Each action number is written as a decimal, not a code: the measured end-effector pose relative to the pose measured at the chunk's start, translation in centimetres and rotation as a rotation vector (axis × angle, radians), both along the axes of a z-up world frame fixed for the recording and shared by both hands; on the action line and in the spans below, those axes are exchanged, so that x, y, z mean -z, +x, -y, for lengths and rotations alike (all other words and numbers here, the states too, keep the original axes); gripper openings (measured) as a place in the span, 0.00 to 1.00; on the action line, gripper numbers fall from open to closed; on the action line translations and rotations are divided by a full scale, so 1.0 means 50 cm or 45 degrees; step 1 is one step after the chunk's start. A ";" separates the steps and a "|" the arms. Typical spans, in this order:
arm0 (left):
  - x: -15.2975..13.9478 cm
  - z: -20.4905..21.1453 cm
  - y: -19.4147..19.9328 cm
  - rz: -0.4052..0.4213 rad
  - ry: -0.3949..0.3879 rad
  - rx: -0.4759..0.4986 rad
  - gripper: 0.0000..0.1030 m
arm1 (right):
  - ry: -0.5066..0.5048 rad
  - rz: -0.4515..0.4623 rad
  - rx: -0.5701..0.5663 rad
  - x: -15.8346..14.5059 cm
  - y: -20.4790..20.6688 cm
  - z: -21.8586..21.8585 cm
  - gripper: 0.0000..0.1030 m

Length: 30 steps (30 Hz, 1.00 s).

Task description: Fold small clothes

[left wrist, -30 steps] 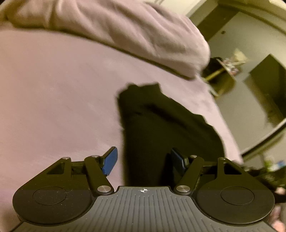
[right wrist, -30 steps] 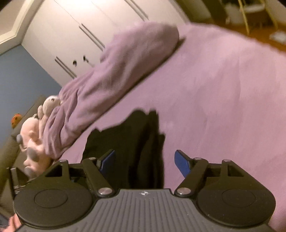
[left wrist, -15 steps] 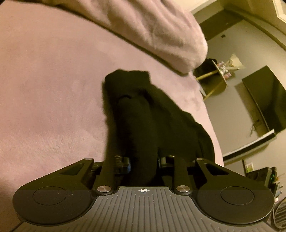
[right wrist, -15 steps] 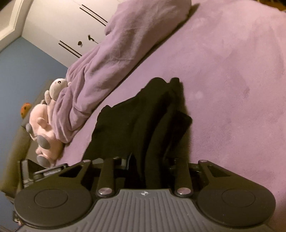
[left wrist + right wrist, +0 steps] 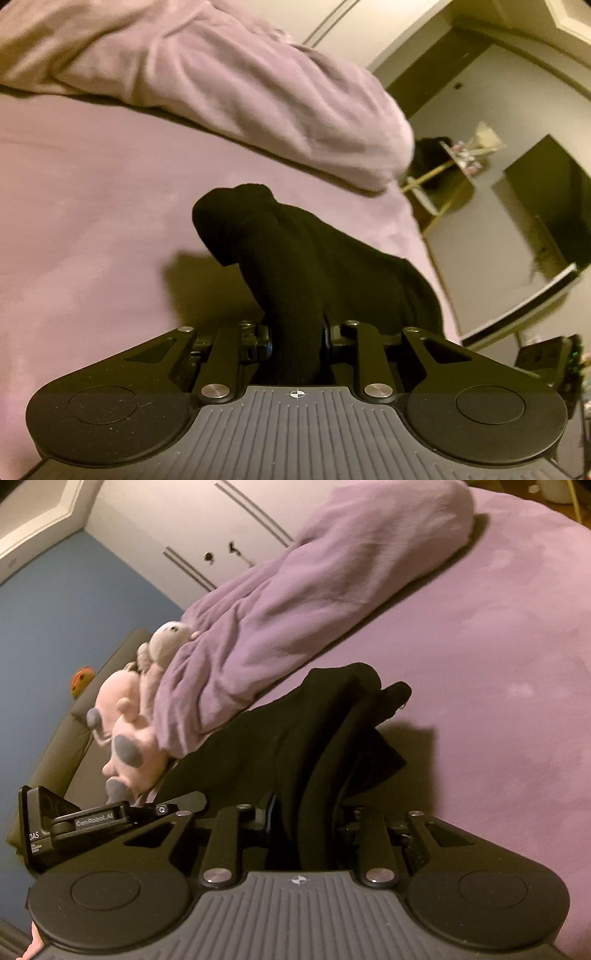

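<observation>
Garment clamped between left tongs and right tongs.

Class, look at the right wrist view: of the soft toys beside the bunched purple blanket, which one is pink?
The pink soft toy with grey patches, lying lower and nearer the camera. The other soft toy, higher against the purple blanket, is grey.

- Bed: covered in purple plush fabric, fills the right of the right wrist frame.
- Bunched purple blanket: lies across the top of the bed.
- Pink stuffed toy: left of frame, touching the blanket's end.
- White wardrobe doors: upper left.
- Dark screen: right edge of the left wrist frame.
</observation>
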State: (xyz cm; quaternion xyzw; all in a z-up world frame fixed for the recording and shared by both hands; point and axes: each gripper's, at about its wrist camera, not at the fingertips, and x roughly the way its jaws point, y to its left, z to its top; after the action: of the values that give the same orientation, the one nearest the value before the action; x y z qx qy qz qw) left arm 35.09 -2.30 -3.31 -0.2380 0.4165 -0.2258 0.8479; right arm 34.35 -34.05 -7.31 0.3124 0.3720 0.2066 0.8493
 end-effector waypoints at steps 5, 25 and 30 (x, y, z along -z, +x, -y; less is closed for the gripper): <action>-0.004 -0.047 -0.034 -0.013 0.048 -0.034 0.24 | -0.025 -0.022 -0.050 -0.011 -0.018 -0.069 0.23; 0.100 -0.163 -0.032 -0.131 0.116 -0.149 0.44 | -0.373 -0.086 0.008 0.015 -0.046 -0.165 0.45; 0.125 -0.166 0.027 -0.187 0.071 -0.184 0.48 | -0.292 -0.110 0.091 0.022 -0.003 -0.136 0.48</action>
State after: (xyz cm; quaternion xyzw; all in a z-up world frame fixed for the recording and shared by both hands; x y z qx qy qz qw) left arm 36.46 6.00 -9.59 -0.2596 0.4654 -0.1342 0.8355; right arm 34.19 -27.23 -8.40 0.2349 0.4181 0.1185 0.8695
